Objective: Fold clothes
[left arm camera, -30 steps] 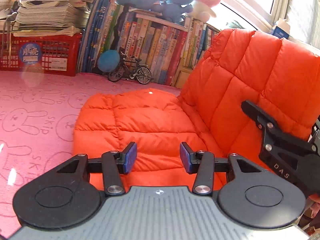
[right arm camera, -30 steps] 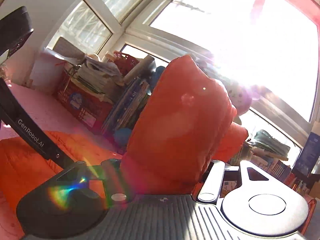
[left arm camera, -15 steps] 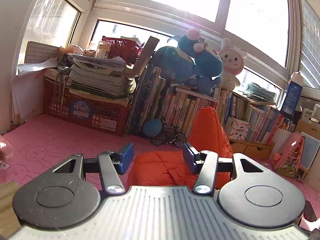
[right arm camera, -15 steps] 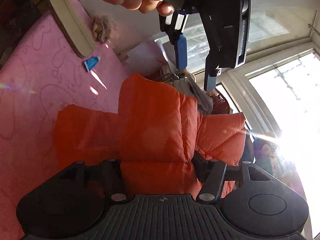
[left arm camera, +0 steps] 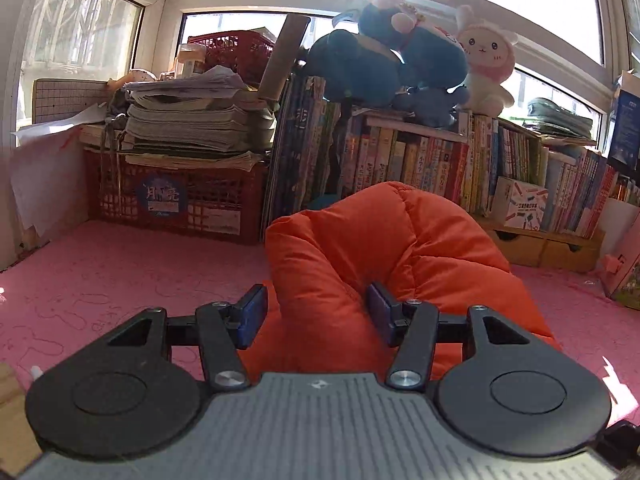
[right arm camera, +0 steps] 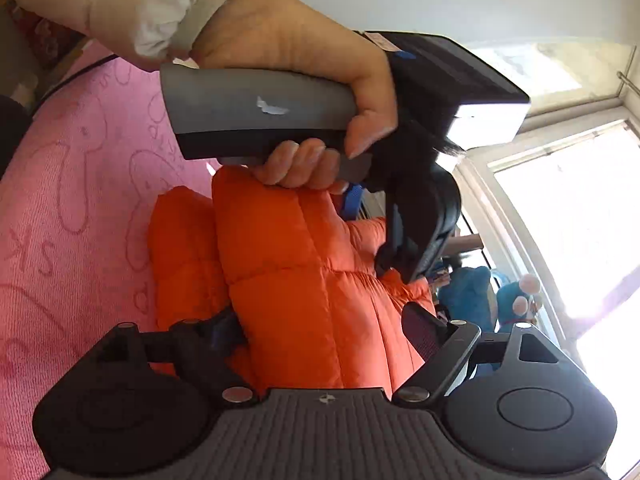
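An orange puffer jacket (left arm camera: 384, 248) lies bunched on the pink mat (left arm camera: 120, 272). In the left wrist view a raised fold of it stands between the blue pads of my left gripper (left arm camera: 316, 316). Those jaws are opening: the right pad touches the fabric and the left pad stands clear. In the right wrist view a thick fold of the jacket (right arm camera: 296, 280) sits between the fingers of my right gripper (right arm camera: 326, 330). Its jaws are also opening, with the right finger just off the cloth. Above that fold a person's hand (right arm camera: 288, 52) holds the left gripper's grey handle (right arm camera: 256, 112).
A red crate (left arm camera: 180, 200) with stacked papers stands at the back left. A row of books (left arm camera: 460, 168) with plush toys (left arm camera: 384, 40) on top lines the window wall. A wooden drawer box (left arm camera: 532, 244) and a carton (left arm camera: 624, 276) sit at the right.
The left view swung up from the spread jacket to the shelves, and a raised fold now stands between its jaws. The right gripper rolled and sank, and its jaws widened off the clamped fold.
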{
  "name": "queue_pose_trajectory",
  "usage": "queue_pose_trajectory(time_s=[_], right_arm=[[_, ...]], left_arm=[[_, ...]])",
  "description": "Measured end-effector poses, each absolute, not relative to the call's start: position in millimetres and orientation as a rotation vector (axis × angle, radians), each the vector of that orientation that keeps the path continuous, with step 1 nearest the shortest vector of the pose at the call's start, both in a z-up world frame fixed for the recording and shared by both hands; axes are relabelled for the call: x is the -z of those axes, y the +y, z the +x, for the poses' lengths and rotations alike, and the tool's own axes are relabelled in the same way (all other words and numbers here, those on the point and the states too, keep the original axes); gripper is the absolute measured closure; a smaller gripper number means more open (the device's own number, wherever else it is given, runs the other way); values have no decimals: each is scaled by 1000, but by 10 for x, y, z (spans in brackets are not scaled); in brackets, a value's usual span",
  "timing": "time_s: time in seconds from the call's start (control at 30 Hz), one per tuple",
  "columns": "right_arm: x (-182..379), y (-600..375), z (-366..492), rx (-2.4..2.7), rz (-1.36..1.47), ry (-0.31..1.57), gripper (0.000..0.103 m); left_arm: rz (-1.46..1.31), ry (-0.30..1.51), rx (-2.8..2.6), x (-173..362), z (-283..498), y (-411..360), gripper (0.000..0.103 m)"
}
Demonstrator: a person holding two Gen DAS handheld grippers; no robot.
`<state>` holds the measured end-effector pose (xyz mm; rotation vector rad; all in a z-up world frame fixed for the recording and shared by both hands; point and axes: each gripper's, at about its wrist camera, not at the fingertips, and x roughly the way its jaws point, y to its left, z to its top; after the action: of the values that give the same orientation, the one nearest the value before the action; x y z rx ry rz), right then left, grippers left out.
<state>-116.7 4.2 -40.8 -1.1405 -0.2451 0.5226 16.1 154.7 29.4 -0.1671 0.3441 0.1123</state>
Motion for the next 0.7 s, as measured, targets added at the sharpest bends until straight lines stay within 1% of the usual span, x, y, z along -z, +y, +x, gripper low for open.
queue_pose_trajectory(time_s=[0.07, 0.3, 0.4, 0.53, 0.6, 0.67, 0.7], right_arm=[[333, -205, -1163, -468, -985, -154, 13], [27, -913, -920, -328, -360, 173, 13], [10, -1008, -772, -332, -245, 255, 13], [49, -662, -537, -351, -265, 267, 14], [67, -494, -395, -344, -281, 306, 18], [80, -454, -282, -344, -251, 356, 40], [84, -493, -287, -318, -230, 354, 43]], left_arm=[[-159, 348, -132, -246, 140, 1559, 48], [-109, 356, -212, -145, 70, 1520, 47], [-110, 364, -235, -113, 45, 1527, 47], [-153, 376, -245, -81, 75, 1576, 43], [-167, 378, -247, -61, 101, 1589, 42], [-158, 379, -250, -35, 115, 1571, 41], [-150, 380, -254, -21, 122, 1553, 41]])
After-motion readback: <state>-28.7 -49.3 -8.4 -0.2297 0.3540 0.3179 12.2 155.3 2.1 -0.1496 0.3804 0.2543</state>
